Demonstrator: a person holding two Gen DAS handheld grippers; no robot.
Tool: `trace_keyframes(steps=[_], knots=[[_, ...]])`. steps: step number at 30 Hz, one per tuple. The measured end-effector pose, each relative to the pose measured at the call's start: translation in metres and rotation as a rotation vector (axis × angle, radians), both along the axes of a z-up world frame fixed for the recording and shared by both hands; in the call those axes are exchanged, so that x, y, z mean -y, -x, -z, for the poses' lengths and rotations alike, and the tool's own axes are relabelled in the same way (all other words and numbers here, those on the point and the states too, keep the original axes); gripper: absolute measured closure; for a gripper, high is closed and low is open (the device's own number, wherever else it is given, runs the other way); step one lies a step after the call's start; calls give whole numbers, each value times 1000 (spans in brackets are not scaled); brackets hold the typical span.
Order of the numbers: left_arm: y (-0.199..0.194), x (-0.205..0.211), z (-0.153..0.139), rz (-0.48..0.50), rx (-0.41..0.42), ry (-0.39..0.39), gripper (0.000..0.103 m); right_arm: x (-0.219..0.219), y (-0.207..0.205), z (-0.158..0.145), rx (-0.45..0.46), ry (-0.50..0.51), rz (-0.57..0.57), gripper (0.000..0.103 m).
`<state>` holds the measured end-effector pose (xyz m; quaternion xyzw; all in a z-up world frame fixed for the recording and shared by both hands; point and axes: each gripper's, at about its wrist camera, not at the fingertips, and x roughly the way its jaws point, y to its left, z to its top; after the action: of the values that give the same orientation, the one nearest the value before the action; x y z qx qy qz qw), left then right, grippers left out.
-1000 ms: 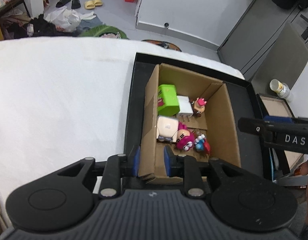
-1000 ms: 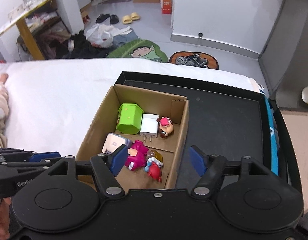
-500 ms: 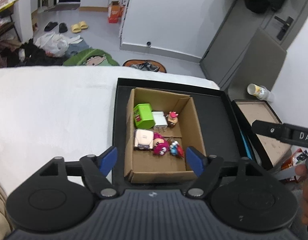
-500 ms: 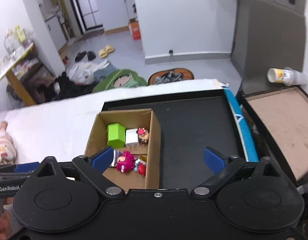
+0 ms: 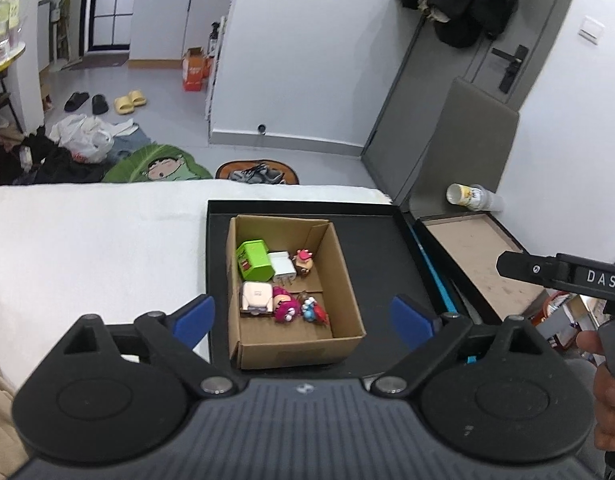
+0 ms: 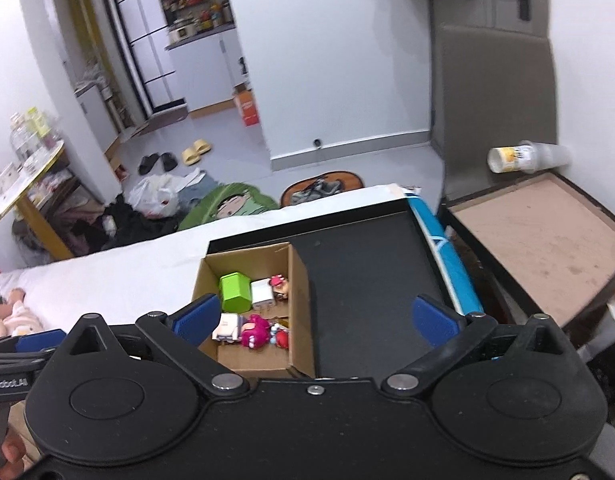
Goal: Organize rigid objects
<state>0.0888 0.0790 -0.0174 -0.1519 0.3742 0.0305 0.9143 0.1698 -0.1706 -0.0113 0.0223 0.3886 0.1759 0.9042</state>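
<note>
An open brown cardboard box [image 5: 291, 292] is seen resting in the left part of a shallow black rectangular tray [image 5: 371, 248], its left wall close against the tray's left rim while a broad bare stretch of tray lies open to the box's right. Inside the box, a lime-green plastic cube [image 5: 254, 260], a white wall charger plug [image 5: 282, 266] and a small brown figurine with a pink bow [image 5: 304, 260] are lined along the far end; nearer, a white and pink boxy gadget [image 5: 256, 298], a magenta plush-like figure [image 5: 285, 308] and a small red and blue figurine [image 5: 314, 311] are grouped together. The near end of the box floor is left uncovered. The tray is set on a white cloth-covered table [image 5: 91, 240] extending wide to the box's left. The left gripper [image 5: 303, 318] is held above the box's near end, blue pads spread wide and gripping nothing. The right gripper [image 6: 315, 320] is likewise held spread wide and empty, over the box's right wall. "DAS" can be read on the right gripper's black side as seen from the left wrist view.
</note>
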Motion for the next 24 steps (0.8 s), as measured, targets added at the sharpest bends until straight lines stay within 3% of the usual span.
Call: trace_keyframes(steps=[7,24], knots=[[13,19,-13,58,51,-13,6,18,19,-11,26,-39,49,0],[54,43,-28,133,105,-22,3,38,66,-14,92,9,148,0]])
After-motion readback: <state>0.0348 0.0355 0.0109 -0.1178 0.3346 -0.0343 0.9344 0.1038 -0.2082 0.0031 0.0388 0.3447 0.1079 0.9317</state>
